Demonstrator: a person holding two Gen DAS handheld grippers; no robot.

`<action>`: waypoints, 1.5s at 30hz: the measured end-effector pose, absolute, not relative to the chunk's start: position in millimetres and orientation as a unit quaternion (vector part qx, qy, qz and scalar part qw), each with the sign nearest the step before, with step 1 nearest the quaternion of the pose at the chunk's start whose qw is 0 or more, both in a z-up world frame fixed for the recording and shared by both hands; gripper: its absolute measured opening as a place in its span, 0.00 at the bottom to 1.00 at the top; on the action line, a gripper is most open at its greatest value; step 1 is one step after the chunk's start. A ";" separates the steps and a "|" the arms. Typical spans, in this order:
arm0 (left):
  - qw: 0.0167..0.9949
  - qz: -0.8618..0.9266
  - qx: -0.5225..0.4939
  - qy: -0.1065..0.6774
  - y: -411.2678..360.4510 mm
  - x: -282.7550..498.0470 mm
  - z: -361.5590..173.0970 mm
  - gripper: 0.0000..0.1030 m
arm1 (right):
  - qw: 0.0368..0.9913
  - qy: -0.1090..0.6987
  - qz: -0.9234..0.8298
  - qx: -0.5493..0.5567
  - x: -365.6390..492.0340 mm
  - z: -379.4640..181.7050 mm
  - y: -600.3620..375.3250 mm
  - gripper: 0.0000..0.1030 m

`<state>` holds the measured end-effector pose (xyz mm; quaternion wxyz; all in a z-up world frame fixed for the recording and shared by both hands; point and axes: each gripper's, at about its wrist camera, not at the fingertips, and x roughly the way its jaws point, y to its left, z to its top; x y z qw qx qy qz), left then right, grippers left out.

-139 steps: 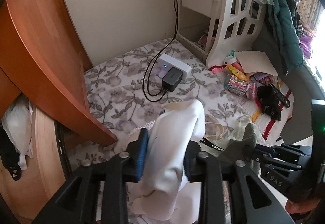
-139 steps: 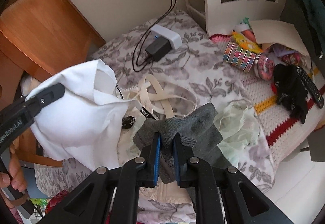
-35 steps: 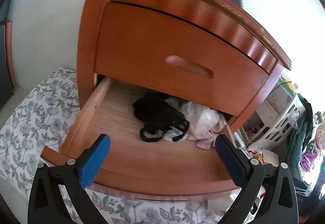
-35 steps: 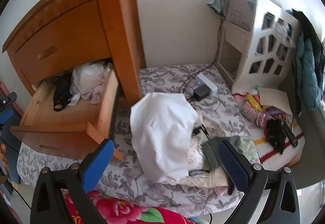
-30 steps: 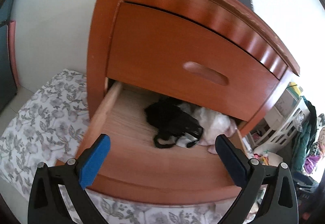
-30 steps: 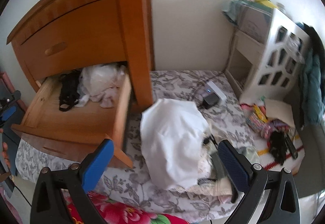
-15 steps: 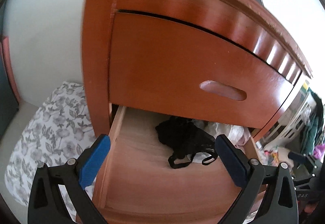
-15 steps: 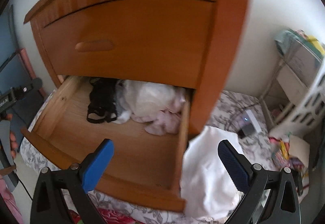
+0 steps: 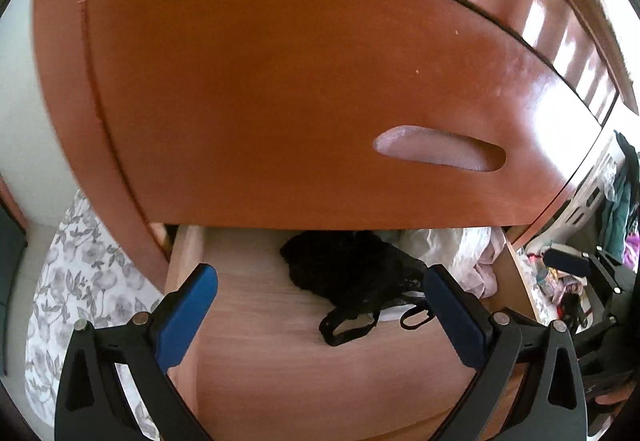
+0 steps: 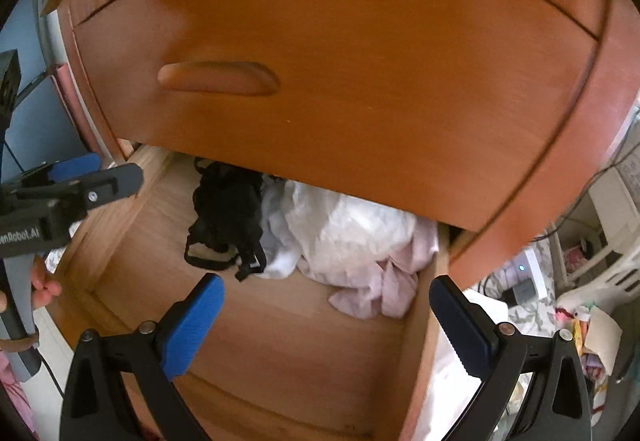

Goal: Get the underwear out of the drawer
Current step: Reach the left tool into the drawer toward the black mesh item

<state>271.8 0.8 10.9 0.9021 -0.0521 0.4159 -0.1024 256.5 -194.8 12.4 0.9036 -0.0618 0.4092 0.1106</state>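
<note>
The lower drawer [image 9: 304, 373] [image 10: 304, 337] of a wooden nightstand stands pulled out. Black lace underwear [image 9: 356, 277] [image 10: 228, 213] lies at its back, beside a heap of white and pale pink garments [image 9: 468, 253] [image 10: 352, 237]. My left gripper [image 9: 320, 315] is open over the drawer, just in front of the black piece, holding nothing. My right gripper [image 10: 326, 321] is open too, above the drawer's front, near the pink cloth. In the right wrist view, the left gripper [image 10: 76, 189] shows at the drawer's left edge, held by a hand [image 10: 38, 281].
The closed upper drawer front [image 9: 300, 97] [image 10: 320, 53] with a recessed handle [image 9: 440, 153] [image 10: 218, 79] overhangs the clothes. Floral bedding [image 9: 80, 281] lies left of the nightstand. A white shelf [image 10: 608, 225], a charger [image 10: 524, 281] and clutter are at right.
Both grippers have let go of the white and grey garments on the bed, swung to the nightstand and closed in on the open drawer. Both now stand wide open over it.
</note>
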 end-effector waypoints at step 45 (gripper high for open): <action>0.833 -0.042 -0.092 0.543 -30.0 319.4 -47.8 1.00 | 0.893 0.443 0.075 -0.018 292.4 -6.3 -210.4 1.00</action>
